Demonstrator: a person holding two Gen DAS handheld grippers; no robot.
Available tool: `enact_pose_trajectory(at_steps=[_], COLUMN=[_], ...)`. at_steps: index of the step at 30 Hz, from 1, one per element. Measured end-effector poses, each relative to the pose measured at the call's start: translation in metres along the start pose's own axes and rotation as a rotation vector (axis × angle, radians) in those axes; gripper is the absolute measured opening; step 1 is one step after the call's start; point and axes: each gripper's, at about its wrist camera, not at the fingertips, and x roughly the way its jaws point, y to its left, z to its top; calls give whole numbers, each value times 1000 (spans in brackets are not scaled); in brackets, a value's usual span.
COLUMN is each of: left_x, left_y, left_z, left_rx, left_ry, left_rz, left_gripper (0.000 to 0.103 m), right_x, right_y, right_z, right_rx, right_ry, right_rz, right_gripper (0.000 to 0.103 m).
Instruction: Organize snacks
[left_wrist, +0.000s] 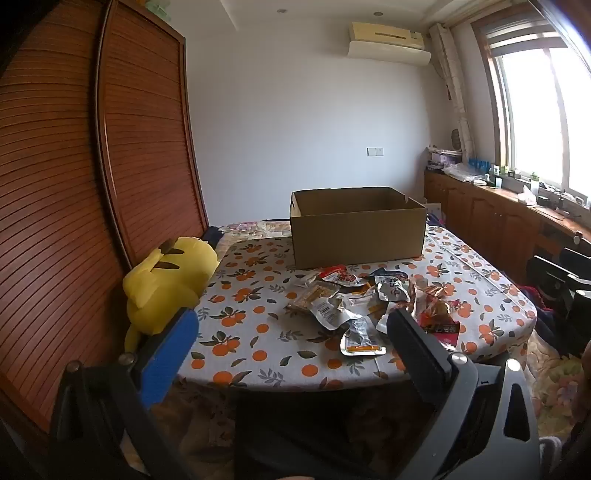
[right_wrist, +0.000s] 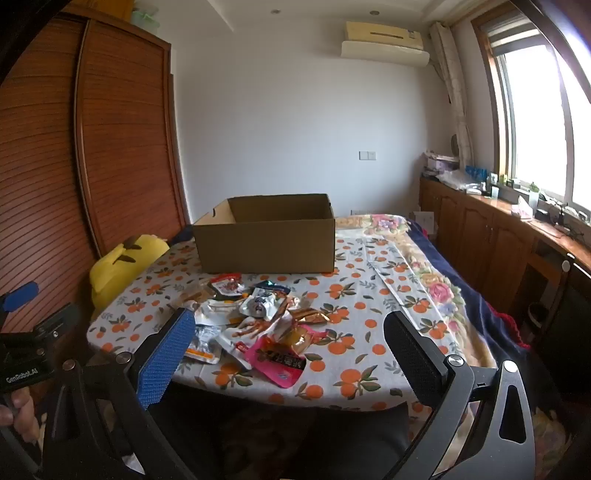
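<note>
On the table's (right_wrist: 369, 295) orange-print cloth, toward the near edge, lies a loose heap of snack packets (right_wrist: 255, 321); same heap in the left wrist view (left_wrist: 369, 306). Behind it, toward the far edge, stands an open cardboard box (right_wrist: 266, 236), flaps out of sight, interior not visible from this angle; box and heap sit close but apart. Nearest the edge lies a pink pouch (right_wrist: 282, 360) with large dark characters, print too small to read. Farther in, a silver-blue sachet (right_wrist: 260, 302) and a red-and-white packet (right_wrist: 227, 286); lettering illegible. A silver packet with barcode label (left_wrist: 325, 308) shows in the left view, digits unreadable. Left gripper (left_wrist: 291, 343) hovers off the near edge, jaws spread wide, nothing between them. Right gripper (right_wrist: 290, 347) likewise, jaws fully apart, empty, short of the heap. Only clear writing: "GenRobot.AI" on the left gripper's housing (right_wrist: 22, 371), seen at the left margin of the right wrist view, with fingers of the person's hand (right_wrist: 18, 406) below it. Yellow plush toy (left_wrist: 166, 280) lies at the table's left edge against the slatted wooden wardrobe (left_wrist: 74, 184). Air conditioner (left_wrist: 388, 42) on the far wall, no brand legible.
</note>
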Motion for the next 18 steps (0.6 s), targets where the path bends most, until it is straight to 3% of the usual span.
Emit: enact_pose_trajectory(at_steps=[18], left_x=[-2], left_y=[0], left_z=[1], left_rx=[0], left_ry=[-3], left_rz=[0], left_gripper=[103], right_x=[0], right_y=[-1], right_z=[-2], right_rx=[-1], right_ry=[4], right_rz=[-2], right_gripper=[103])
